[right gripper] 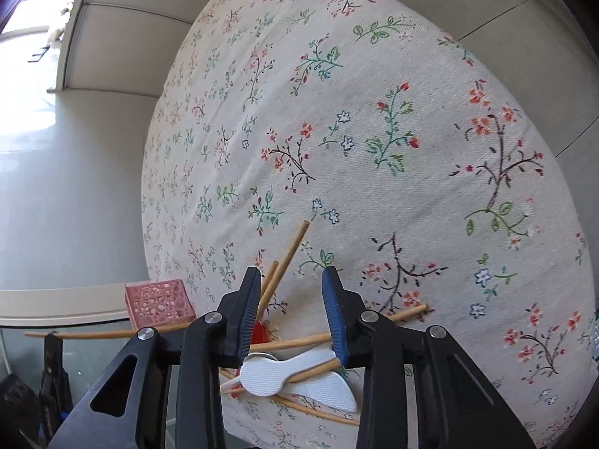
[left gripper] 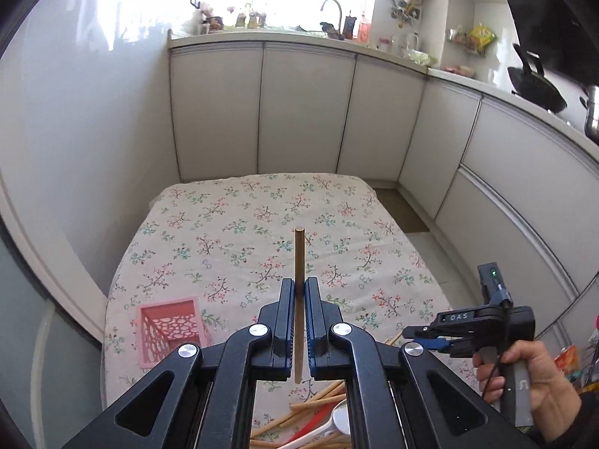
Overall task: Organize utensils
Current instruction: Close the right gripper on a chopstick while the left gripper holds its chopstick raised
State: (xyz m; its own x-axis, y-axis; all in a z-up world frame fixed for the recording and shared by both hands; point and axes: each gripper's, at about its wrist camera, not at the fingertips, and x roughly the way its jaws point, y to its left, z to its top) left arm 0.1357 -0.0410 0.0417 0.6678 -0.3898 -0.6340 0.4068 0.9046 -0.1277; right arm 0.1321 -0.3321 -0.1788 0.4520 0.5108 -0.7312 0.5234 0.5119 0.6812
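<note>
Left gripper (left gripper: 299, 292) pinching one wooden chopstick (left gripper: 299, 262), lifted over the floral tablecloth (left gripper: 232, 224).
Right gripper (right gripper: 292, 314) spread (holding nothing) above the chopstick pile (right gripper: 295, 342) and white spoons (right gripper: 262, 376) at the table's near edge; pink basket (left gripper: 170, 327) near left edge.

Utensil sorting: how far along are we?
Early, by the look of it. Nothing shows inside the pink basket, though only part of its interior is visible. The left gripper is shut on one chopstick, held above the table. The right gripper hangs open over the pile of chopsticks and white spoons.
</note>
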